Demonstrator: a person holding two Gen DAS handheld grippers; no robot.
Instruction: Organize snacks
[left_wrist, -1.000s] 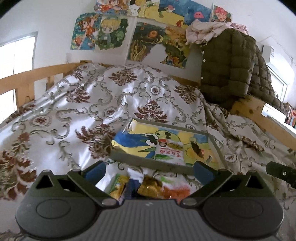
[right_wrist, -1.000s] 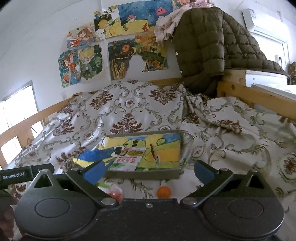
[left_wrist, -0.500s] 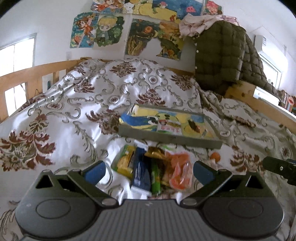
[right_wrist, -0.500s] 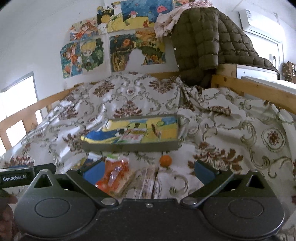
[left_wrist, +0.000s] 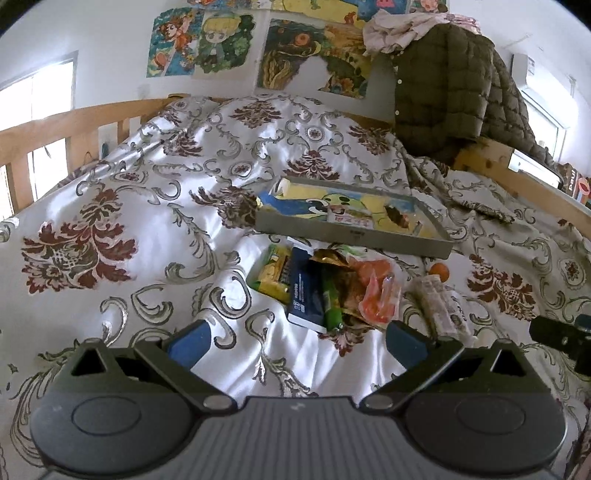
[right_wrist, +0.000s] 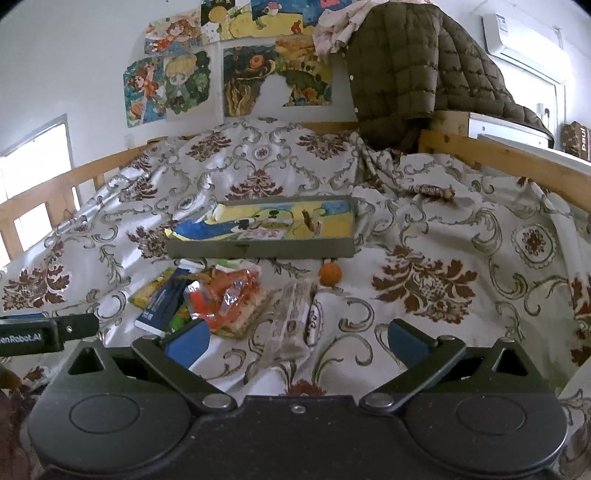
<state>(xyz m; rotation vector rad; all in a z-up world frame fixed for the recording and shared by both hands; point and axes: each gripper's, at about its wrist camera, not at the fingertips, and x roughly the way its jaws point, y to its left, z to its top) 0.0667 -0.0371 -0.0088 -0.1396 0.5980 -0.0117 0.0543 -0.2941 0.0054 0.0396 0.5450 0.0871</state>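
Note:
A pile of snacks lies on the patterned bedspread: a yellow packet (left_wrist: 271, 267), a dark blue box (left_wrist: 304, 291), a green bar (left_wrist: 331, 301), an orange-red packet (left_wrist: 380, 291), a clear-wrapped packet (left_wrist: 437, 302) and a small orange ball (left_wrist: 439, 272). Behind them sits a grey tray (left_wrist: 347, 236) with a cartoon liner and a small packet (left_wrist: 349, 215) in it. My left gripper (left_wrist: 297, 341) is open and empty, just short of the pile. My right gripper (right_wrist: 297, 341) is open and empty, near the clear packet (right_wrist: 291, 317). The tray (right_wrist: 258, 249) and ball (right_wrist: 330, 274) show there too.
The bed has wooden rails, one on the left (left_wrist: 55, 125) and one on the right (right_wrist: 498, 158). A dark quilted jacket (right_wrist: 406, 70) hangs over the far right corner. Posters (left_wrist: 207, 40) cover the wall behind. The other gripper's tip (left_wrist: 557, 338) shows at the right edge.
Both grippers have pulled back and up from the tray. The snack pile, earlier mostly hidden under the fingers, now lies in full view ahead.

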